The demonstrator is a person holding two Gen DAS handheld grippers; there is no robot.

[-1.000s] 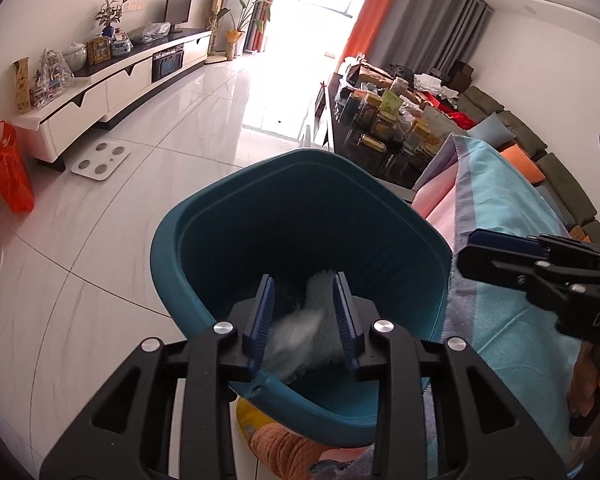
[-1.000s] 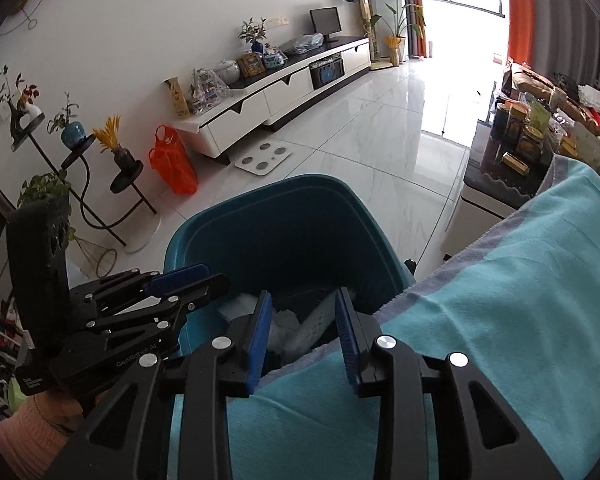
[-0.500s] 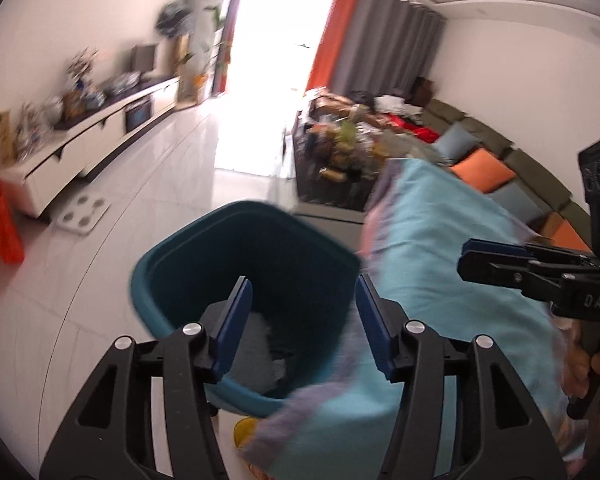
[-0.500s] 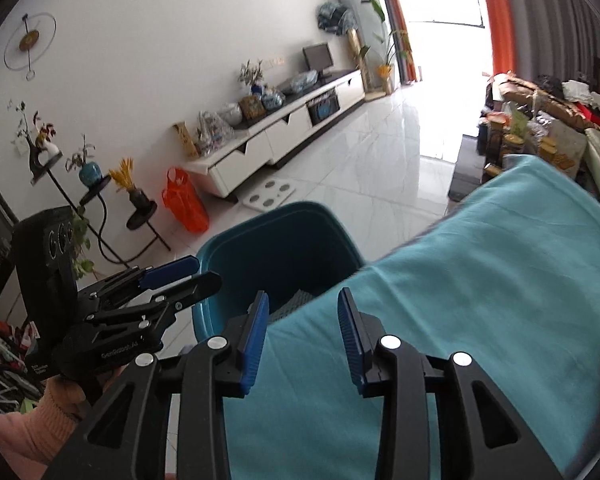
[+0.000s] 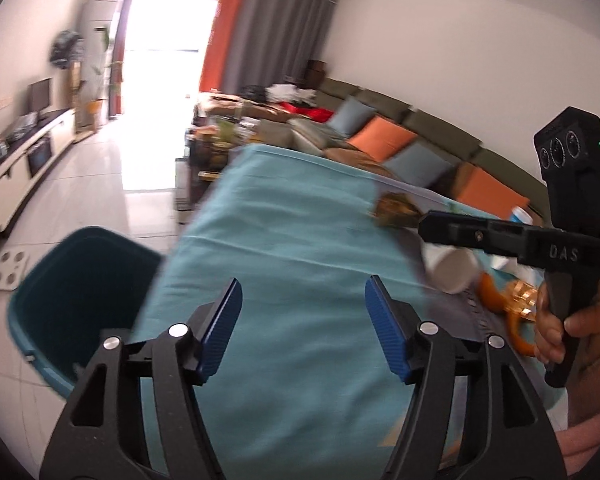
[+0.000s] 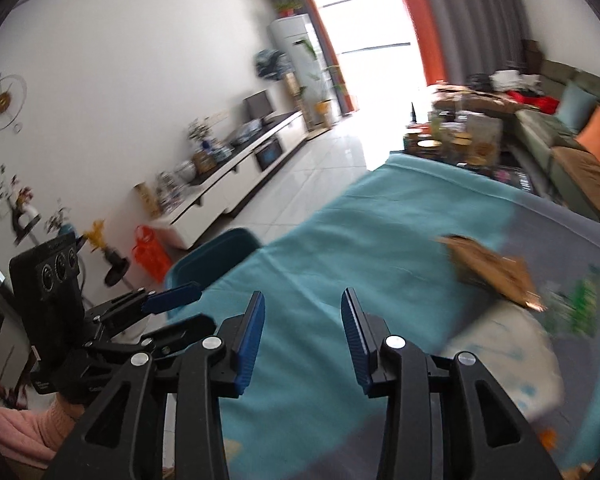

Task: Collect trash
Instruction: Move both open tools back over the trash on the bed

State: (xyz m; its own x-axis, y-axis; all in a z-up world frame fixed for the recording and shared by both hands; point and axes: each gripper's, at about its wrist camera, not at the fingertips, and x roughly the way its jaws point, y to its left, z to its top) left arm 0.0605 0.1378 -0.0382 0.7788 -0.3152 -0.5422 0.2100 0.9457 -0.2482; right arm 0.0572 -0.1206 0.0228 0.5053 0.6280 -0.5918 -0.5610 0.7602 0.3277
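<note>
A teal cloth (image 5: 300, 248) is covering the table, with the teal bin (image 5: 72, 292) standing beside its edge. Left gripper (image 5: 303, 328) and right gripper (image 6: 303, 340) are hovering spread and empty. A white cup (image 5: 454, 272) and brown wrapper (image 6: 488, 268) are remaining uncollected.

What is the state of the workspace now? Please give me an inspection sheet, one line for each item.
Surface: teal cloth covers the table.
Job's things: teal bin on the floor at the table's left edge; white paper cup lying on its side; brown wrapper on the cloth.
Clutter: orange-handled object beside the cup, blurred.
Grippers: left gripper open, holding nothing; right gripper open, holding nothing.
Cables: nothing seen.
Surroundings: sofa with cushions, TV cabinet, tiled floor.
</note>
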